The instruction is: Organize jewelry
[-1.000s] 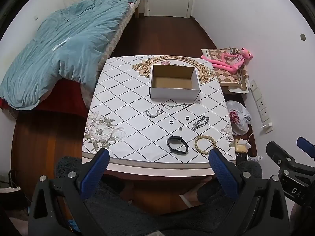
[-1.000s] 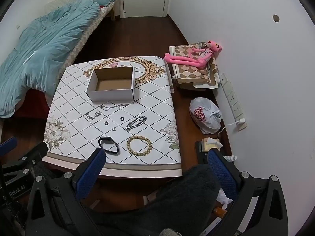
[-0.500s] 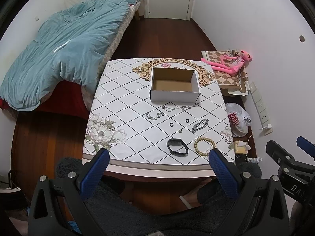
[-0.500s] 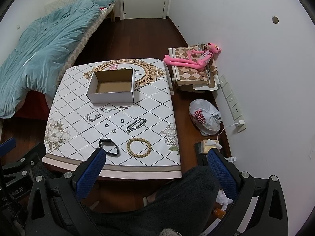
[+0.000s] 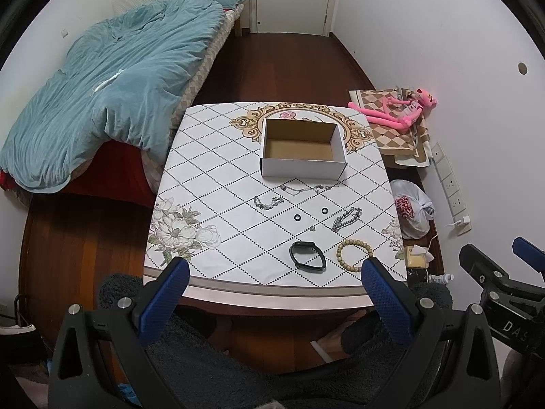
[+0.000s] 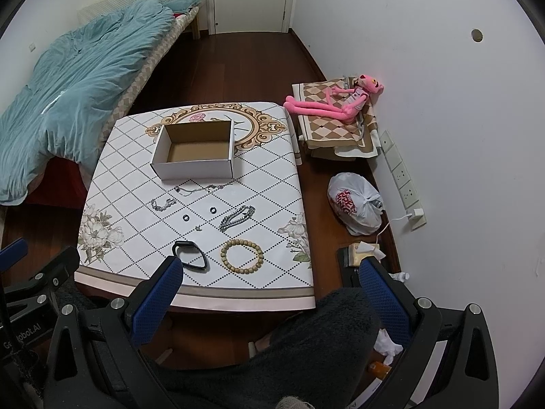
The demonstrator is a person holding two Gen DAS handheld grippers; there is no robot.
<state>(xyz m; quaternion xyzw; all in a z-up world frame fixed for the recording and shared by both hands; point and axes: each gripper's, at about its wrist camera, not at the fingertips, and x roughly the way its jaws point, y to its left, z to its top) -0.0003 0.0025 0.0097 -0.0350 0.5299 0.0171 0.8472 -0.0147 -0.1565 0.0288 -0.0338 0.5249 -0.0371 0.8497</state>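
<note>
both grippers, left gripper [image 5: 274, 274] and right gripper [image 6: 269, 274], hover short of the tabletop [image 5: 218, 177] with fingers spread wide, holding nothing. the beaded bracelet [image 6: 242, 256], black band [image 6: 189, 256] and chains lie well ahead of the fingers, nearer than the open cardboard box [image 6: 195, 154].

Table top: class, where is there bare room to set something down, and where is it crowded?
Free: the strip left of the cardboard box down to the flower print, and the table right of the box. Crowded: between box and near edge, from the chains to the black band and bead bracelet.

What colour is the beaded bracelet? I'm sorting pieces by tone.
Pale tan, wood-like beads: the beaded bracelet shows best in the right wrist view.
</note>
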